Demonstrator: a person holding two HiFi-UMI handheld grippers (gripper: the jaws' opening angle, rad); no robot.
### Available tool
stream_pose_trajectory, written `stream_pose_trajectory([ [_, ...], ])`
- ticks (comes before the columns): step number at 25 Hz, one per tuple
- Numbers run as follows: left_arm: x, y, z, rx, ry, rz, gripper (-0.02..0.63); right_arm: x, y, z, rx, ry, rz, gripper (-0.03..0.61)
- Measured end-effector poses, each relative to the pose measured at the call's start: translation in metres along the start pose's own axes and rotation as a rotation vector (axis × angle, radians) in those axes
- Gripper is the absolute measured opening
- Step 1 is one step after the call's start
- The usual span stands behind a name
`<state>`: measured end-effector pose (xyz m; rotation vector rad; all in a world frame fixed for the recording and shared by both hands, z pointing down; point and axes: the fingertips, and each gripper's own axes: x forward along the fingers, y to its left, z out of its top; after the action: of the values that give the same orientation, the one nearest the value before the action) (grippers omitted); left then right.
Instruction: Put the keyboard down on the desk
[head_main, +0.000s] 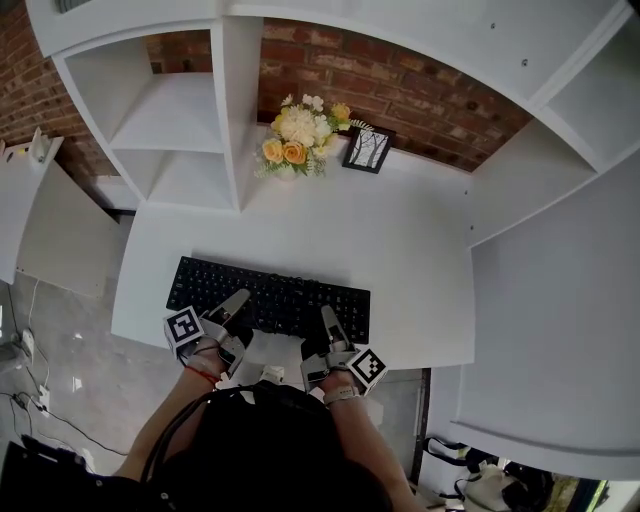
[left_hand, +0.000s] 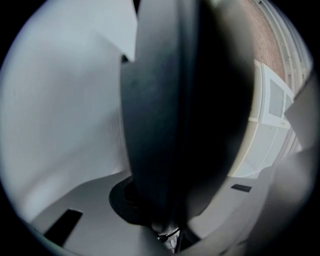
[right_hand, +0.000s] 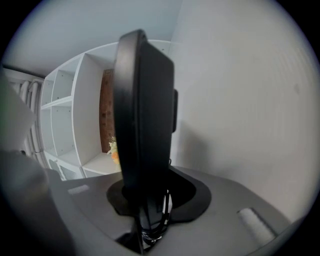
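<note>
- The person stands at the front of the desk (head_main: 410, 250), with one tool in each hand. The left hand (head_main: 207, 357) and the right hand (head_main: 338, 385) are both low and close to the body.
- The left tool (head_main: 237, 302) points forward and slightly inward. It pinches the near long edge of the keyboard (head_main: 270, 295), toward the keyboard's left end. In the left gripper view the black keyboard body stands edge-on between the two jaws and fills the gap.
- The right tool (head_main: 329, 320) pinches the same near edge, toward the right end. In the right gripper view the keyboard is again edge-on between the jaws, and the pale desk surface lies close along one face.
- The keyboard is black and full-size. It lies flat, keys up, over the front part of the white desk, with its long side parallel to the front edge. Its near edge is level with that front edge. The views do not show whether its underside touches the desk.
- A bunch of flowers (head_main: 300, 135), cream and orange, stands well behind the keyboard at the back of the desk.
- A small black picture frame (head_main: 367, 150) leans just beside the flowers, on the right.
- White shelving (head_main: 175, 120) rises at the left rear.
- A red brick wall (head_main: 420, 95) closes the back.
</note>
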<state>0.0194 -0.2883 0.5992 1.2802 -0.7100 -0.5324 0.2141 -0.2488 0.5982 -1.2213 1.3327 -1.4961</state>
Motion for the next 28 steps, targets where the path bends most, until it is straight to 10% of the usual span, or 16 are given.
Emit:
stream_pose_trajectory([
  [28, 0.046, 0.005, 0.015, -0.040, 0.018, 0.049, 0.078, 0.039, -0.024, 0.028, 0.118, -0.002, -0.121, 0.078],
])
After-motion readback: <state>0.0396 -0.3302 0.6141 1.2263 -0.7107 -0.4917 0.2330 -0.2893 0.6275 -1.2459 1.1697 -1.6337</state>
